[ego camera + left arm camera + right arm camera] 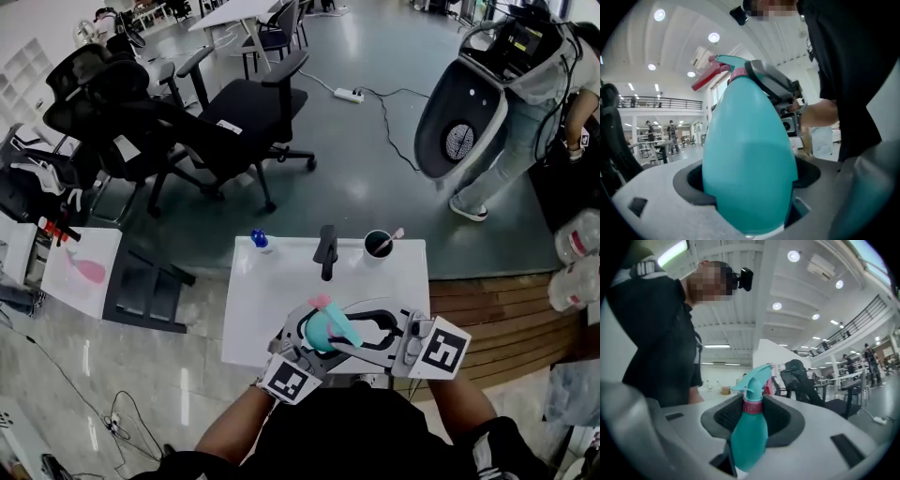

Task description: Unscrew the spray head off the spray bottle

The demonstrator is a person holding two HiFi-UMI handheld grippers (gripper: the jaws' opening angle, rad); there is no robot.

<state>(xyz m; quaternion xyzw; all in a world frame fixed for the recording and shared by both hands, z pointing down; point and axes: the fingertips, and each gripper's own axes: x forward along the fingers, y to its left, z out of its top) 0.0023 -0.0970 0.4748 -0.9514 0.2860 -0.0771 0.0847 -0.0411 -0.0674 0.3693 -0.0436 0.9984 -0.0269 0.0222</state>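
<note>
A teal spray bottle [323, 330] hangs tilted between both grippers over the white table's near edge, close to my body. My left gripper [309, 342] is shut on the bottle's fat teal body [750, 164], which fills the space between its jaws. The spray head [754, 378] is teal with a pink trigger and a pink collar [752, 406]. My right gripper [752, 414] has its dark pads against that collar from both sides, the nozzle pointing up past them. In the left gripper view the right gripper's [771, 84] jaw curves over the collar.
The white table [262, 300] carries a blue-capped bottle [260, 240], a black upright object [326, 251] and a black cup [379, 244] at its far edge. Black office chairs [234, 112] stand beyond it. A person [525, 131] stands at the upper right.
</note>
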